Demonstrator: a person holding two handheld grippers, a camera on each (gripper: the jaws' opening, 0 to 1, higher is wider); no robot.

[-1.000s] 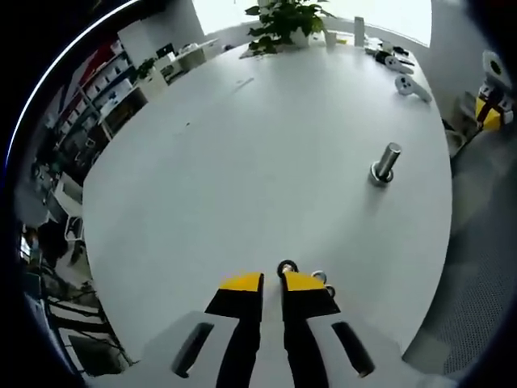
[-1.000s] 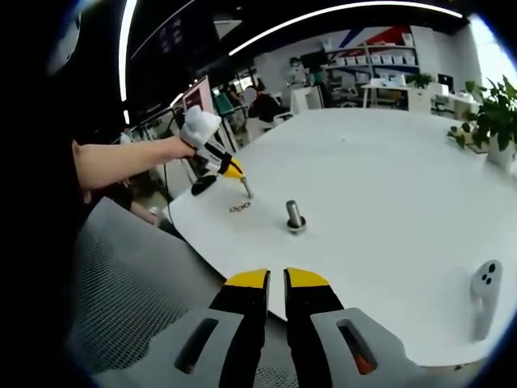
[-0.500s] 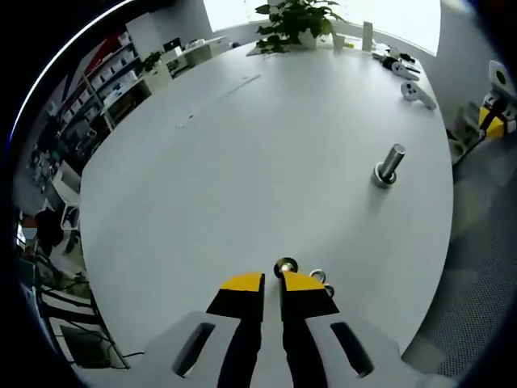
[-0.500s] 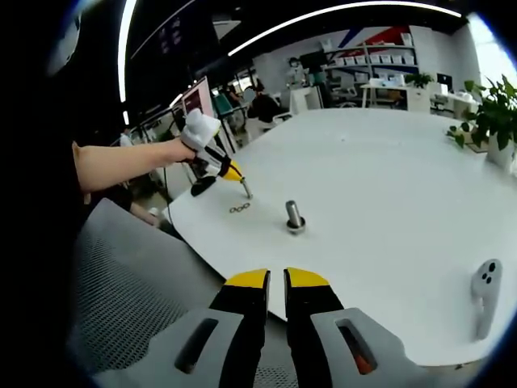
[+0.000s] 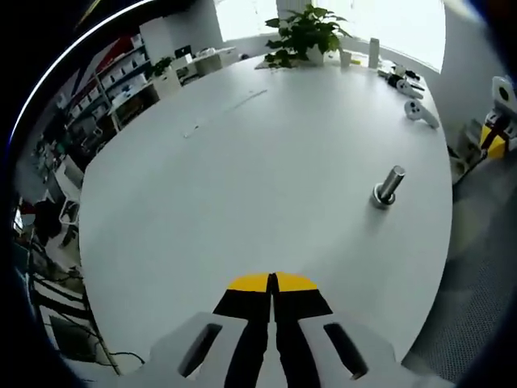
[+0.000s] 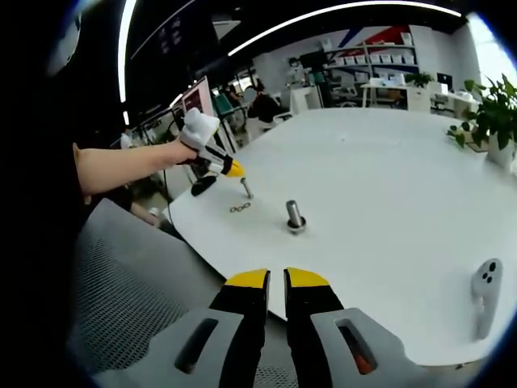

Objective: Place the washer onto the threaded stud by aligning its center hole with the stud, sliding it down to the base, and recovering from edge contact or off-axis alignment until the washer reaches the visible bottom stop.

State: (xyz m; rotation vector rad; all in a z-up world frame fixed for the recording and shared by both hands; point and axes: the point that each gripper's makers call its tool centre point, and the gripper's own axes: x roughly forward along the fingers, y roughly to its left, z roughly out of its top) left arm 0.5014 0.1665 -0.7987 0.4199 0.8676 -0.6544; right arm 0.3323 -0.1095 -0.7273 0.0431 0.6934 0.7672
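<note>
Two yellow-tipped jaws of the left gripper [image 5: 272,280] met tightly in the left gripper view; whether they pinched a washer I could not tell. The threaded stud [image 5: 386,187] stood upright on the white table [image 5: 242,178], well apart. In the right gripper view, the right gripper [image 6: 275,279] hung nearly closed and empty, spare washers [image 6: 239,208] lying beside the stud.

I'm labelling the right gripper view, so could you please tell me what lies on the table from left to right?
Left tongs holding a washer → spare washers → threaded stud → white controller near the table's right edge.
</note>
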